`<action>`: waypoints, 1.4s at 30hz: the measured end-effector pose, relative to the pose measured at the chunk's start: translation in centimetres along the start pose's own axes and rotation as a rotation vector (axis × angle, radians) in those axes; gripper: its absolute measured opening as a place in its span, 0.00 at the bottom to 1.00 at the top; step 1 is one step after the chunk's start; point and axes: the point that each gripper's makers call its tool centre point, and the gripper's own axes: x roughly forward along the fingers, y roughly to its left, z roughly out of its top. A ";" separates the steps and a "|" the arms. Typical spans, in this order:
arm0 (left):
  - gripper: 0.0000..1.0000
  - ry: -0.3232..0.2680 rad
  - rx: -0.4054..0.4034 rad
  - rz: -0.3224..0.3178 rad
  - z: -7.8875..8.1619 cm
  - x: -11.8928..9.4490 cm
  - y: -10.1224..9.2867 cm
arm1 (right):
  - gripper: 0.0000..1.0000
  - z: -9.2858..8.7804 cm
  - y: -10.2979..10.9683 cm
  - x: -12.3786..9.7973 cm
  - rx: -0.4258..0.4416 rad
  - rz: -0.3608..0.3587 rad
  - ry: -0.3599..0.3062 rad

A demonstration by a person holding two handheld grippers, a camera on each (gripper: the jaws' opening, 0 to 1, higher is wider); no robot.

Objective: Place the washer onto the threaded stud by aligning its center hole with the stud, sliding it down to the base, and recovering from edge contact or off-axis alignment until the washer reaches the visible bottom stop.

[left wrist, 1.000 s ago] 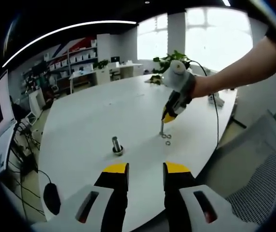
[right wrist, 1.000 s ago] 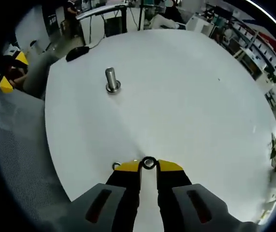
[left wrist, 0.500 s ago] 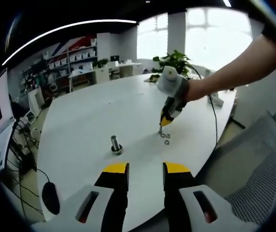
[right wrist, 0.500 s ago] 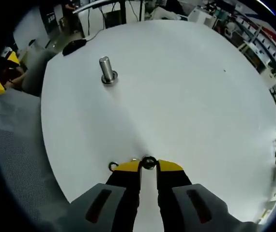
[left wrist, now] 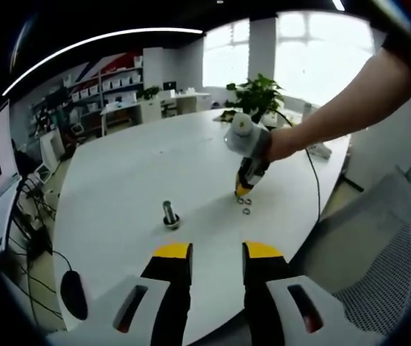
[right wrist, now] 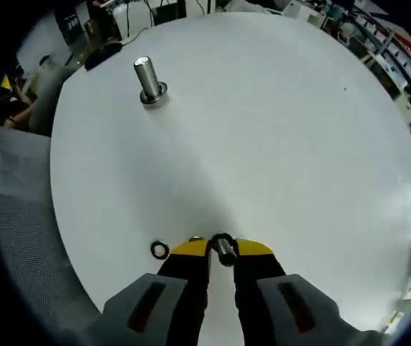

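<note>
Threaded stud (right wrist: 148, 78) upright on its flanged base, standing on the white bench (right wrist: 277, 130). Right gripper (right wrist: 222, 247) well apart from the stud, its fingers (right wrist: 191, 249) clamped on a washer (right wrist: 223, 249) held at the yellow tips. A second washer (right wrist: 160, 249) flat on the bench, just beside those fingers on the stud's side. From the left gripper view: stud (left wrist: 170, 214) ahead, two loose washers (left wrist: 244, 207) beyond it under the right gripper (left wrist: 242, 189). Left gripper (left wrist: 217, 251) hanging short of the stud, fingers (left wrist: 173, 254) apart, holding nothing.
</note>
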 end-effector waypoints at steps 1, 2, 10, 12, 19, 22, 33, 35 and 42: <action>0.25 0.000 0.000 -0.001 0.0 0.0 0.0 | 0.14 0.0 0.0 0.0 0.001 -0.001 0.002; 0.25 0.000 -0.002 -0.004 0.0 0.0 -0.1 | 0.14 0.1 -0.1 0.0 0.004 -0.003 0.000; 0.25 0.004 0.002 -0.010 0.0 0.1 -0.2 | 0.15 0.4 -0.3 0.0 0.024 0.002 -0.007; 0.25 0.004 0.001 -0.012 0.0 0.1 -0.2 | 0.15 0.4 -0.3 -0.2 0.029 -0.003 -0.012; 0.25 0.003 -0.002 -0.025 0.0 0.2 -0.4 | 0.16 -0.1 -0.7 -0.8 0.043 -0.007 -0.017; 0.25 0.003 -0.002 -0.026 0.0 0.1 -0.4 | 0.16 -0.4 -0.6 -1.0 0.046 -0.007 -0.013; 0.25 0.008 -0.005 -0.029 -0.1 0.1 -0.4 | 0.17 -1.5 0.1 -1.1 0.039 0.018 0.001; 0.25 0.006 -0.004 -0.028 -0.1 0.1 -0.4 | 0.17 -1.6 0.5 -1.1 0.041 0.026 0.001; 0.25 0.006 -0.003 -0.025 -0.1 0.1 -0.3 | 0.17 -1.7 1.6 -0.3 0.032 0.050 0.009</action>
